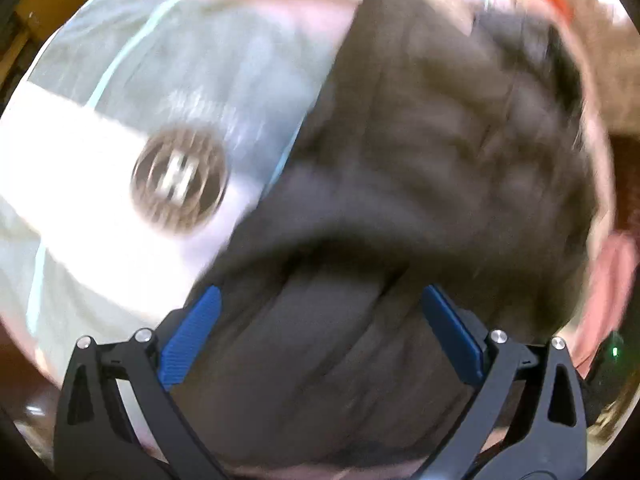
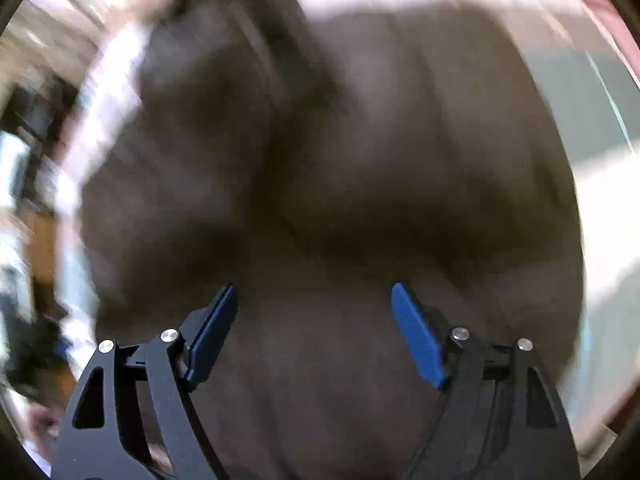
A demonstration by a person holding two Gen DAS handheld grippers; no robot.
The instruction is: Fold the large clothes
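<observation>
Left hand-held gripper [image 1: 320, 300] and right hand-held gripper [image 2: 314, 296] both spread apart over rumpled dark grey-brown garment [image 1: 420, 152]; round dark disc [image 1: 180, 180] at 9 o'clock.

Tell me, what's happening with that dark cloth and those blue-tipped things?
A person is working on a large dark garment with a pair of hand-held tongs, one per hand. It lies bunched on a pale surface with a white band and a round emblem. The left tongs and right tongs both hang open over the fabric, gripping nothing. Both views are blurred by motion, so how far the folding has got is hard to tell.
</observation>
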